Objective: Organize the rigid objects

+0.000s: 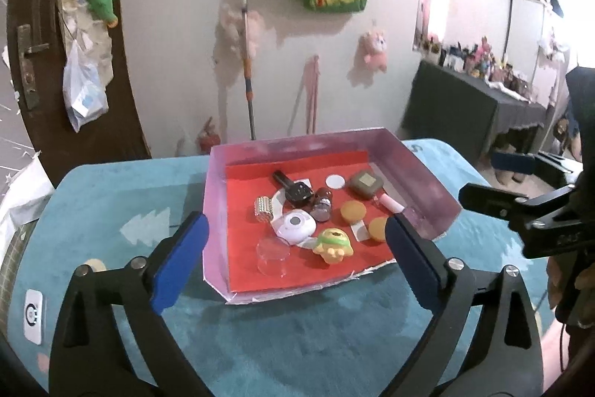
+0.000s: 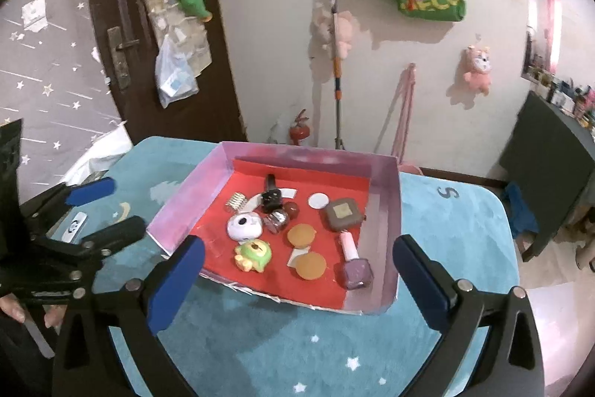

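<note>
The left tool (image 1: pixel 297 240) stands wide with nothing between its blue pads, and the right tool (image 2: pixel 297 257) is just as wide and just as empty. Both hang above the near edge of the tray (image 2: pixel 386 196), apart from it. In the right wrist view the left tool shows again at the left, off the tray's left wall; in the left wrist view the right tool sits off the tray's right wall.

The tray lies on the bench (image 2: pixel 282 337), which is covered in a teal cloth with white stars. It has pale pink walls and a red floor, and its near side is low and ragged. Nothing lies between either tool and the tray's near edge.

Inside the tray, near its front, stand a clear cup (image 1: pixel 273 255) and a yellow-green figure (image 2: pixel 253 255). Behind the figure lies a white round gadget (image 2: pixel 244 226), and behind that a ribbed silver roll (image 2: pixel 236 201). At the tray's middle are a black watch (image 2: pixel 270 194), a dark bulb (image 2: pixel 292 209) and a shiny cap (image 2: pixel 277 220), all close together. Two orange discs (image 2: pixel 301 235) lie right of the figure. Along the tray's right wall lies a nail polish bottle (image 2: pixel 353 263) on its side, with a brown square case (image 2: pixel 344 214) behind it and a white disc (image 2: pixel 318 200) just left of the case.

Left of the tray, a white remote (image 1: pixel 32 311) rests on the bench.
</note>
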Tool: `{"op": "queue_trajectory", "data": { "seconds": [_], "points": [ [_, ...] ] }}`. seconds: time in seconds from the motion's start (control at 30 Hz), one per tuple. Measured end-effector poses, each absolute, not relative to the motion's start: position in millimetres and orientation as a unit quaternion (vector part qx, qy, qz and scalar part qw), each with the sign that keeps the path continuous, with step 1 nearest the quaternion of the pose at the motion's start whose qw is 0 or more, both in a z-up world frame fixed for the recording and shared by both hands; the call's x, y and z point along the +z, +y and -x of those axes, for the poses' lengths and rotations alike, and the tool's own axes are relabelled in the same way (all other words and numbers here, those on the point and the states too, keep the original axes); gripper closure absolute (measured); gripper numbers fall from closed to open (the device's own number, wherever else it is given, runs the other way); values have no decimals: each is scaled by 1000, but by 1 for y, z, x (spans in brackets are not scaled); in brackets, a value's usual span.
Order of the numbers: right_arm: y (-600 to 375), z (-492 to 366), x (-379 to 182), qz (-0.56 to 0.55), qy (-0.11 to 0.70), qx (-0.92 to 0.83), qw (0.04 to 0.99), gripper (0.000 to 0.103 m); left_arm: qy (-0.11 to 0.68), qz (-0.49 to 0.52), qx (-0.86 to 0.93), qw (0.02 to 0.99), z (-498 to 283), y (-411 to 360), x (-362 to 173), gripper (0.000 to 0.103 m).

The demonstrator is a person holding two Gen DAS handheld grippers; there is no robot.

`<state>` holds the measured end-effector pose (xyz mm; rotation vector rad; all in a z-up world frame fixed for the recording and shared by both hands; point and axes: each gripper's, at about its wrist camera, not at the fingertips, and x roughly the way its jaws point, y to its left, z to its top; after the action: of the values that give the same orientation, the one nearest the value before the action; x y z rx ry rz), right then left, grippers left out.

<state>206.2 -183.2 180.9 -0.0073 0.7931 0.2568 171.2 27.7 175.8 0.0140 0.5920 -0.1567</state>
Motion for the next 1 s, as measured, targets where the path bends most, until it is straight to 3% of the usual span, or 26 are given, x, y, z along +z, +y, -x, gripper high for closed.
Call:
{"op": "queue_trajectory", "data": {
  "seconds": [0.57,1.0],
  "points": [
    [-177,-240,91,56,339,64,937,0,291,-6,-20,957,-240,18,87,6],
    [-183,-256,68,20,357,78,931,0,296,4,-8,955,-247,20,72,6]
  ]
}}
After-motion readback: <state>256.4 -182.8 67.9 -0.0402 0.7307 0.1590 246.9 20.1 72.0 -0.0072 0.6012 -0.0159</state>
